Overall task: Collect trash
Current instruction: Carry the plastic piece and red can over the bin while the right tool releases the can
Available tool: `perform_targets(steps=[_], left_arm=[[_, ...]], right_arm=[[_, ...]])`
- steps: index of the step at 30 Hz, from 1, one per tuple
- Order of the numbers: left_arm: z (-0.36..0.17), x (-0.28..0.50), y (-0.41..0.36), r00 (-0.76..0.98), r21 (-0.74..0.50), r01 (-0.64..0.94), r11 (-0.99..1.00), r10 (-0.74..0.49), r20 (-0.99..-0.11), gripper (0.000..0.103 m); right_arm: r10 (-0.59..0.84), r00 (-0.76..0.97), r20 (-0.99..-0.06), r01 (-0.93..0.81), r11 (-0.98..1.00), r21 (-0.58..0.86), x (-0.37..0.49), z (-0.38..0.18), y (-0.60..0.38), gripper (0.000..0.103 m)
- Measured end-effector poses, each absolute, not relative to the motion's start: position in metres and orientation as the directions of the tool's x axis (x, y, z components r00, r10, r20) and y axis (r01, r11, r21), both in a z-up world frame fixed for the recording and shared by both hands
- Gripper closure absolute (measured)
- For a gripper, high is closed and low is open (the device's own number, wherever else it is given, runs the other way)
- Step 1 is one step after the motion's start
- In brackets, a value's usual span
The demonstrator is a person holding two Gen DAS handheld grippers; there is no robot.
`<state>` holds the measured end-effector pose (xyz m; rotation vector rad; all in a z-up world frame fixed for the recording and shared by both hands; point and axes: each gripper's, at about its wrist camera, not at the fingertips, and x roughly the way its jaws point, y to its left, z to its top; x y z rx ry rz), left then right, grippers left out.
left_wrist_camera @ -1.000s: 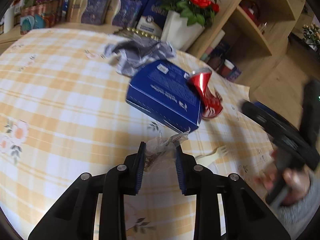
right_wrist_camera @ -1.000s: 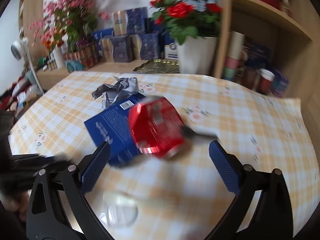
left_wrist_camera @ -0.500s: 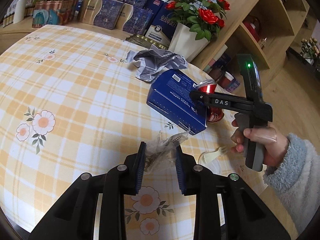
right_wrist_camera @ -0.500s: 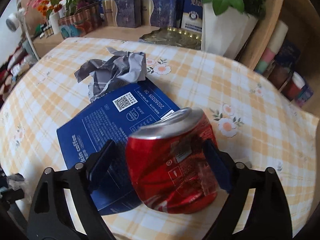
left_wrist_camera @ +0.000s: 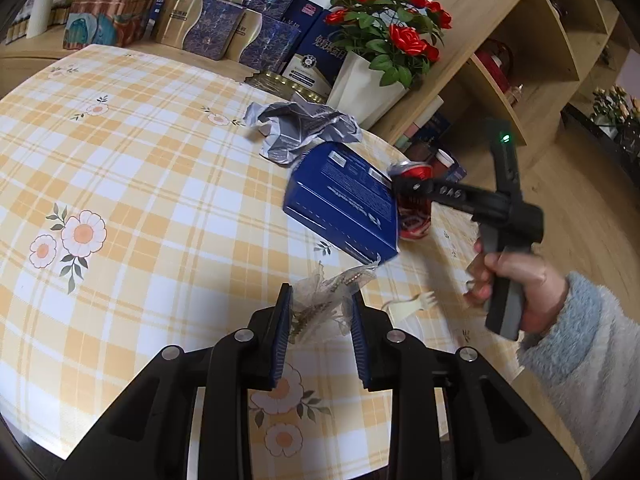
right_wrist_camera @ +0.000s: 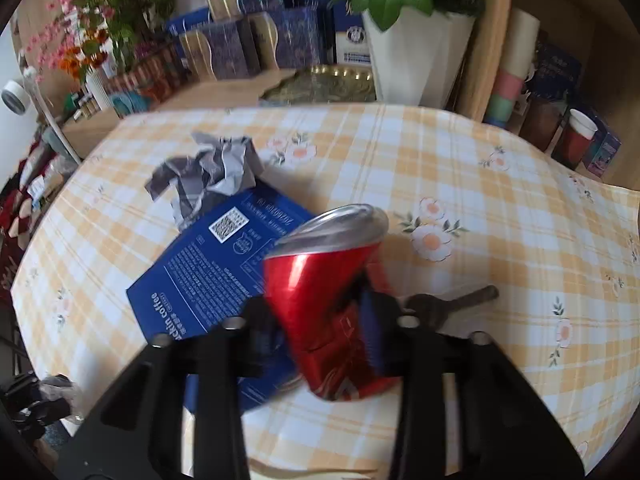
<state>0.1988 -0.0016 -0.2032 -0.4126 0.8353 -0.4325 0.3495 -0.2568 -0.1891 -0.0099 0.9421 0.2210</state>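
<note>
The right tongs [right_wrist_camera: 320, 320] are pinching a crushed red can [right_wrist_camera: 332, 300] in the lower middle of the right wrist view; their jaws have just been closing, and the can is sitting between them with the pads pressing into its sides. The can is looking badly dented, its red wall creased and folded, its silver top bent into a slanted oval and tilting toward the upper right. It is standing on the yellow-checked worktop [right_wrist_camera: 500, 184], touching the right-hand edge of a flat blue box [right_wrist_camera: 208, 264] printed with white text and a square code. A crumpled grey wrapper [right_wrist_camera: 208, 172] is lying just beyond the box, toward the upper left.

In the left wrist view the can [left_wrist_camera: 412, 220] is showing at centre right, half hidden behind the blue box [left_wrist_camera: 344, 204], with a hand [left_wrist_camera: 516, 280] in a fluffy pale sleeve gripping the right tool's handle. The left tongs [left_wrist_camera: 320, 328], at the lower middle, are pinching a scrunched clear plastic wrapper [left_wrist_camera: 324, 300]. A pale plastic fork [left_wrist_camera: 412, 304] is lying on the worktop just right of them.
</note>
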Motion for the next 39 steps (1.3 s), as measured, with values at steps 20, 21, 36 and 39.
perform_targets(steps=[20,21,36,39], left_arm=[[-0.175,0.168,-0.017,0.601,-0.455,0.273,0.848,-0.52,-0.607,0.076],[-0.172,0.165,-0.016,0.605,-0.446,0.274,0.852,-0.513,-0.609,0.076],[-0.151,0.12,-0.007,0.618,-0.349,0.315,0.883,-0.47,-0.63,0.076],[-0.145,0.107,-0.006,0.624,-0.338,0.328,0.882,-0.471,-0.624,0.076]], right_arm=[[0.37,0.759,-0.535,-0.074,0.866,0.494,0.284,-0.105,-0.347,0.083],[0.367,0.761,-0.535,-0.085,0.874,0.479,0.278,-0.101,-0.345,0.083],[0.385,0.728,-0.568,-0.234,0.917,0.322,0.164,-0.094,-0.292,0.083],[0.393,0.726,-0.564,-0.253,0.916,0.313,0.138,-0.094,-0.285,0.083]])
